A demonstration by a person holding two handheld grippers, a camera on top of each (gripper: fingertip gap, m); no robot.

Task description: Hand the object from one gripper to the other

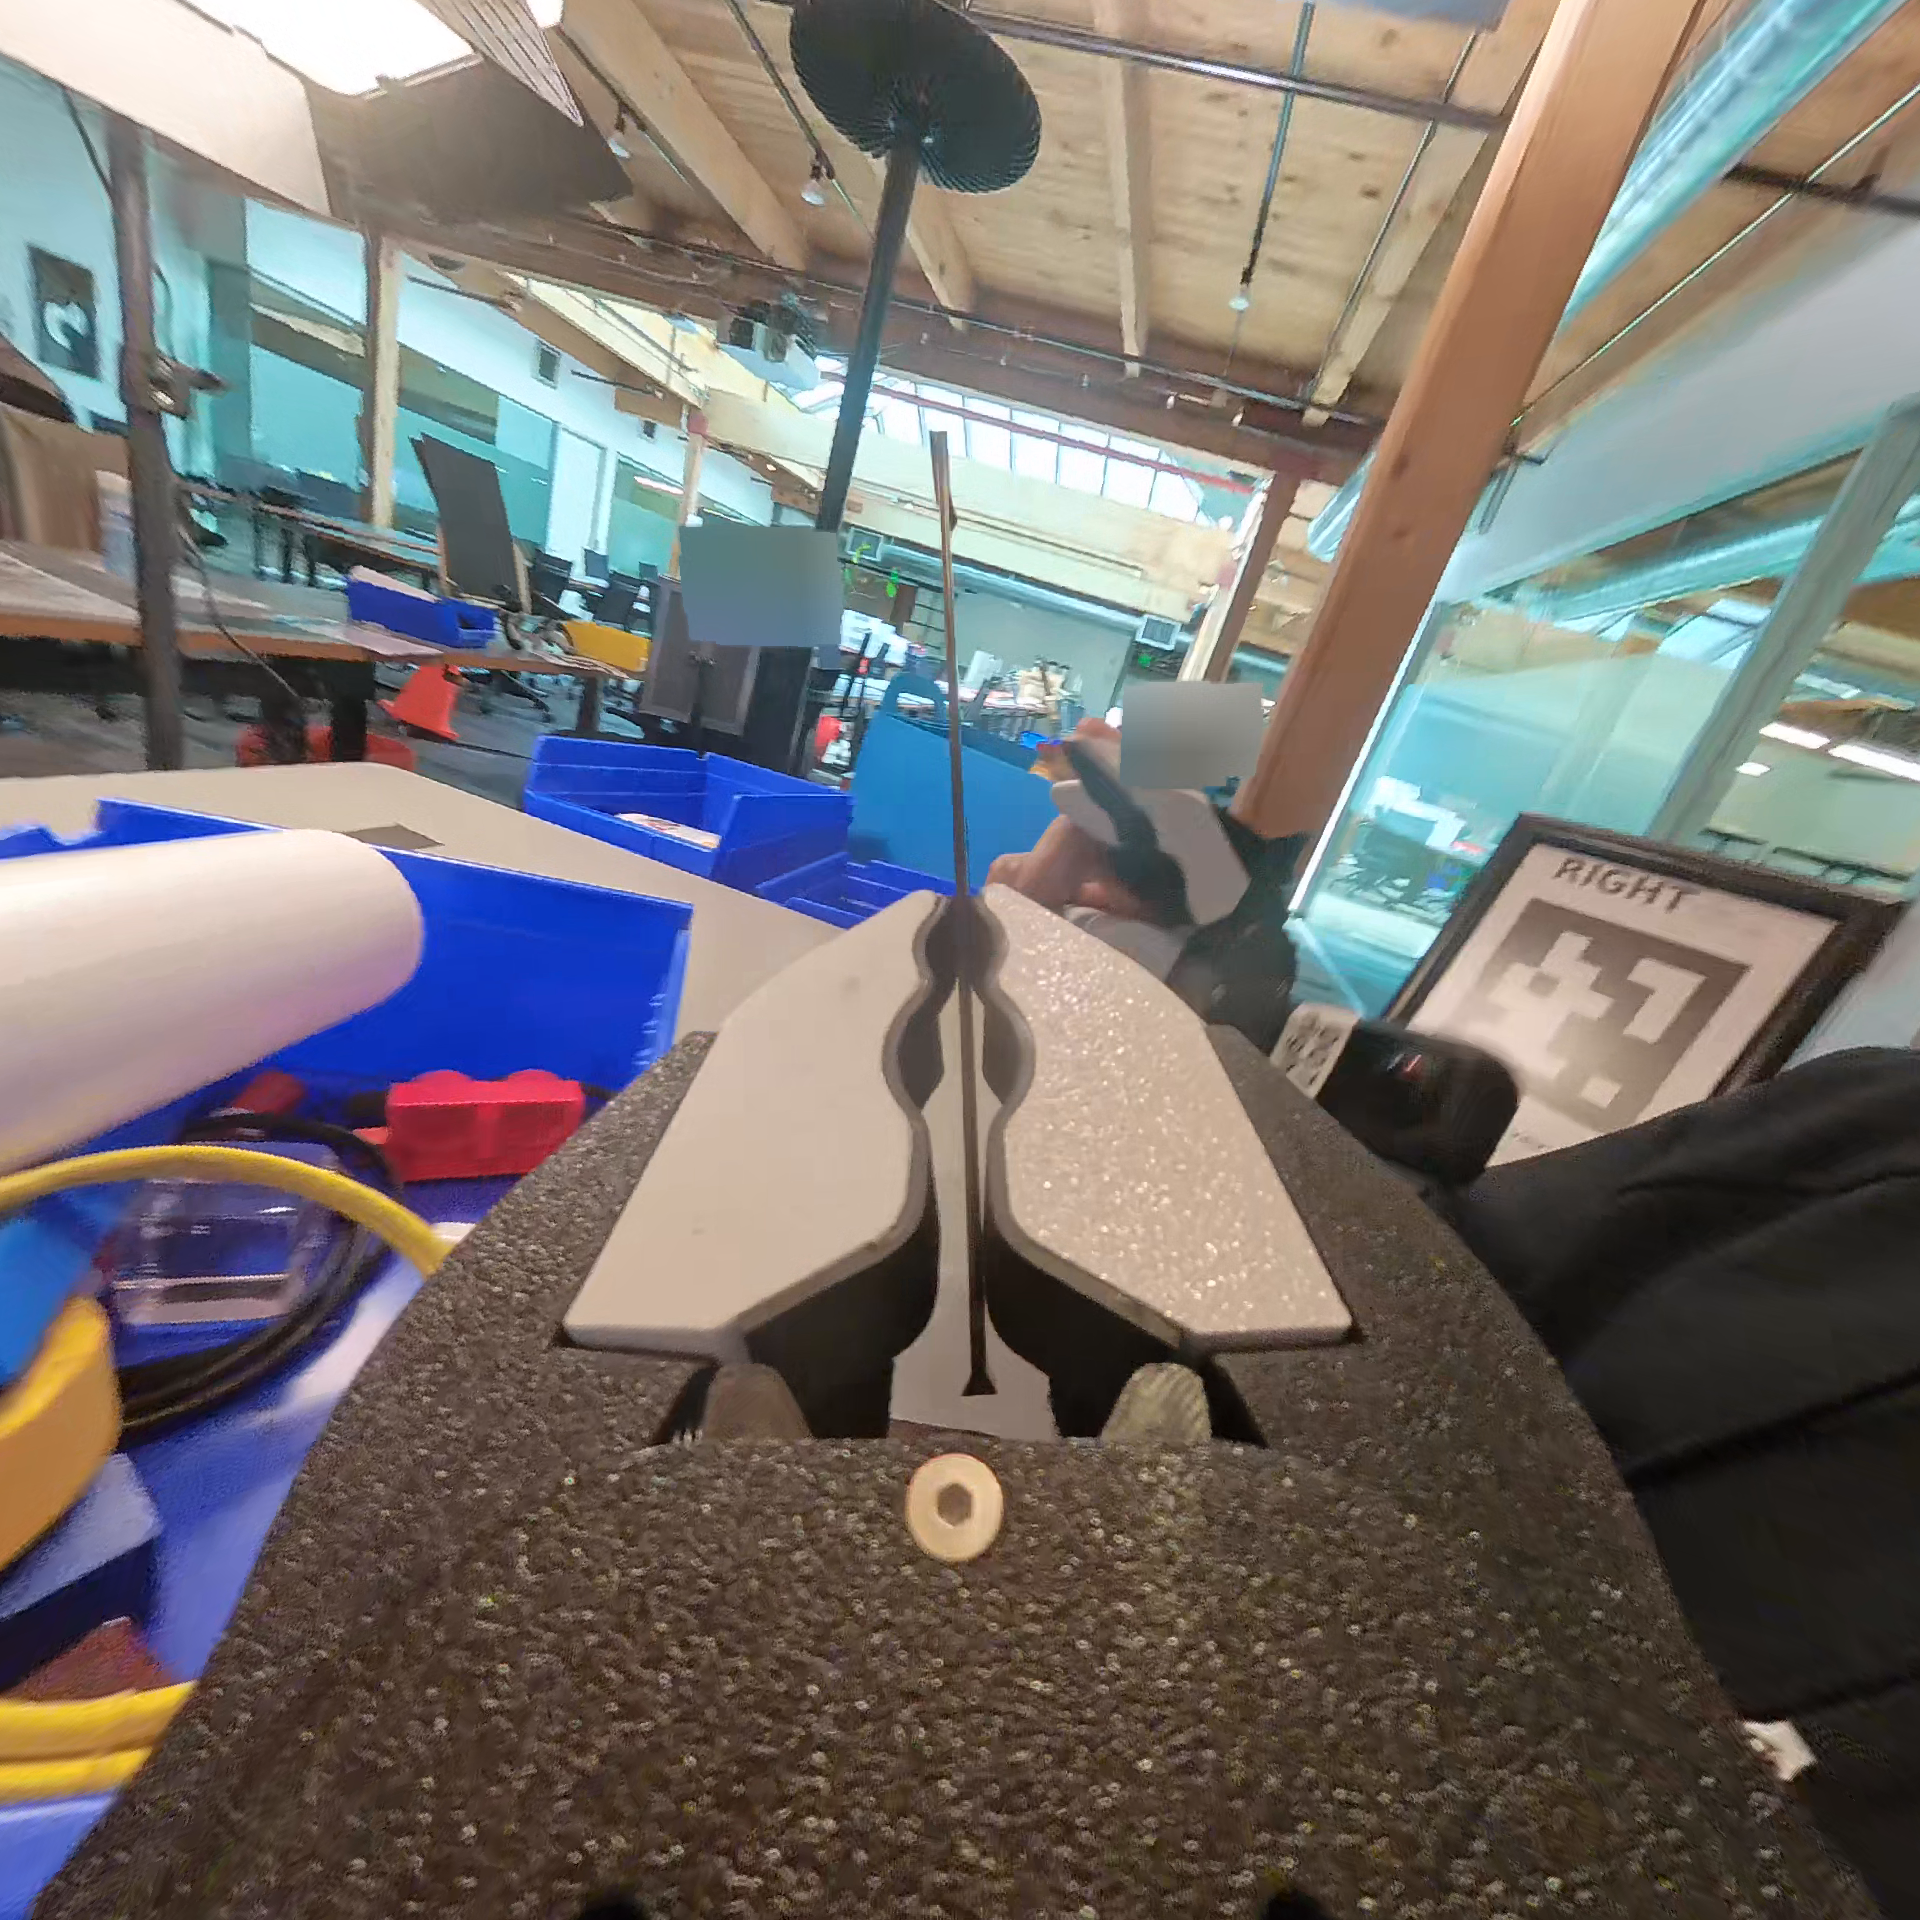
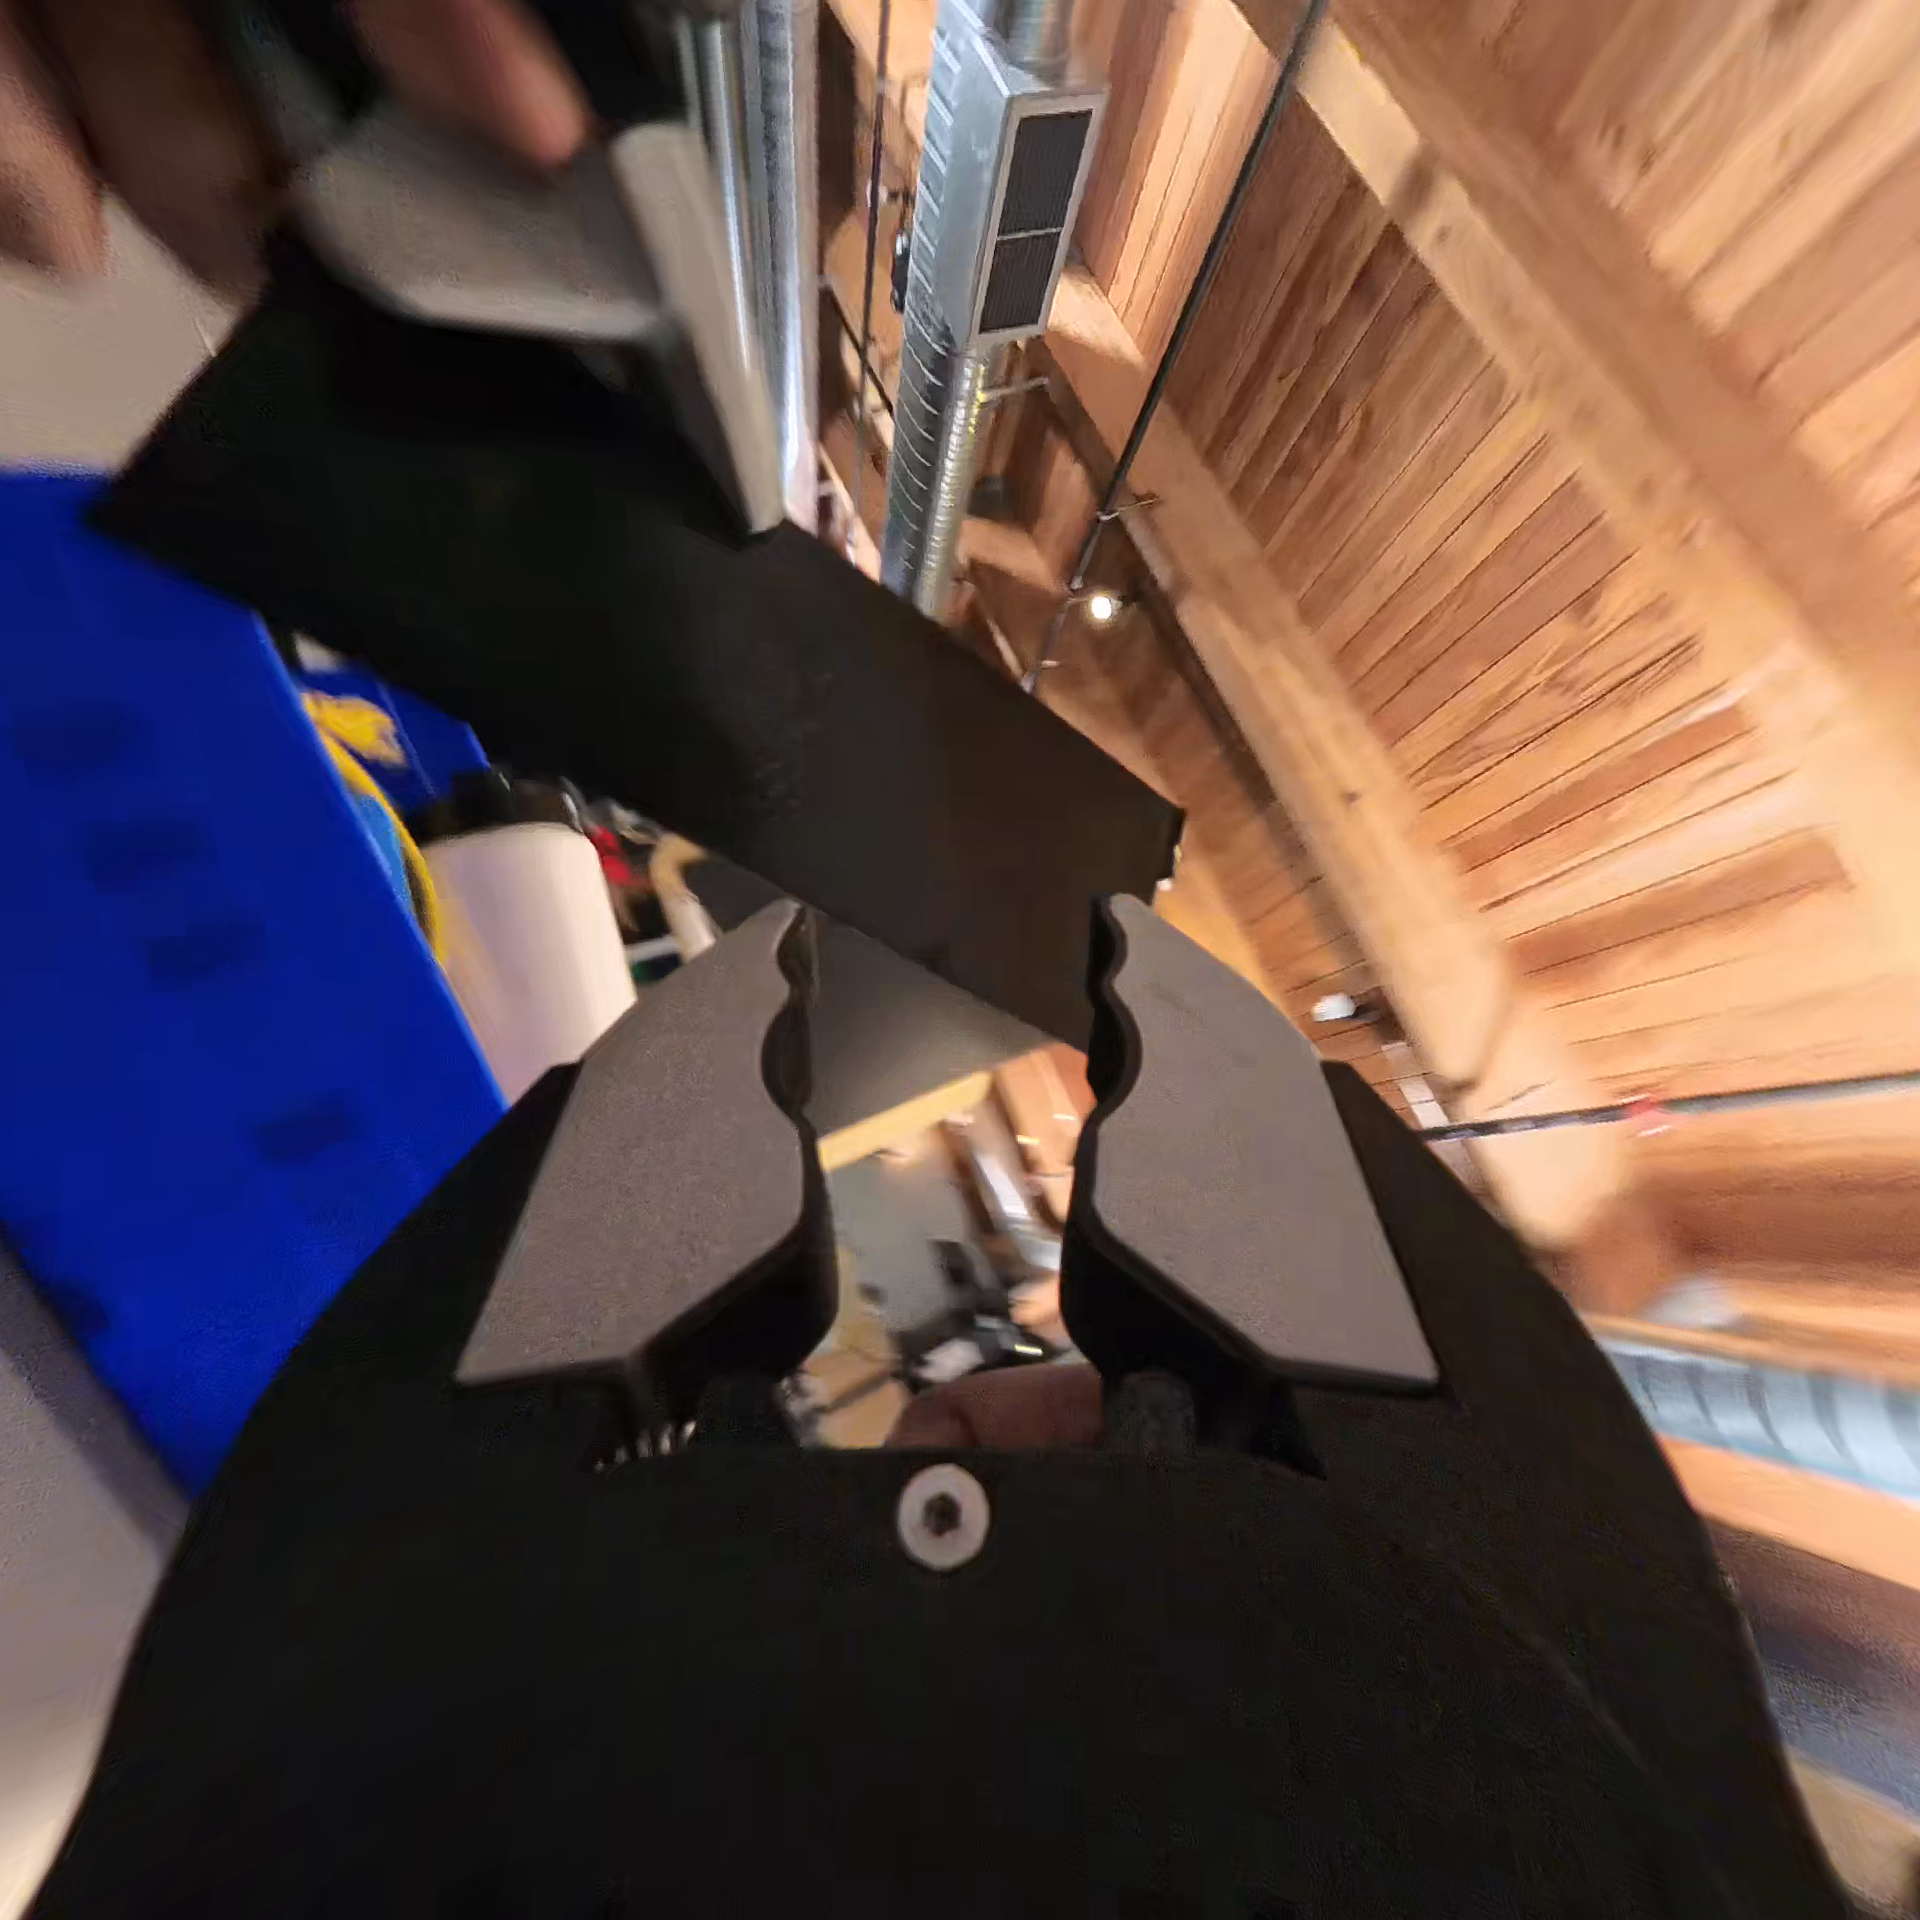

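- The left gripper [image 1: 961, 920] is seen clenched on a thin black sheet [image 1: 954, 675], which is viewed edge-on in the left wrist view as a dark line running between the two grey fingers [image 1: 779, 1132] and rising well above their tips.
- The right gripper [image 2: 951, 914] is seen released, its dark fingers [image 2: 665, 1164] spread apart with a clear gap between them.
- In the right wrist view the same black sheet [image 2: 623, 623] is shown broadside as a flat dark panel, tilted, with its lower corner lying at the level of the right gripper's fingertips; whether it is touched by them cannot be told.
- The upper left part of that panel is held between the grey fingers of the left gripper [image 2: 499, 239], with a blurred hand [image 2: 104, 125] behind them.
- Just to the left of the left gripper, a white tube [image 1: 187, 966] is seen over a blue bin [image 1: 540, 966] in which a red block [image 1: 483, 1117] and a yellow cable [image 1: 260, 1174] lie.
- To the right, a framed marker card [image 1: 1621, 997] is leaned near a dark sleeve [image 1: 1714, 1299].
- Farther off, more blue bins [image 1: 686, 800] are set on a grey table [image 1: 260, 790].
- Beyond, a wooden post [image 1: 1455, 416] and a plank ceiling [image 2: 1507, 520] are visible.
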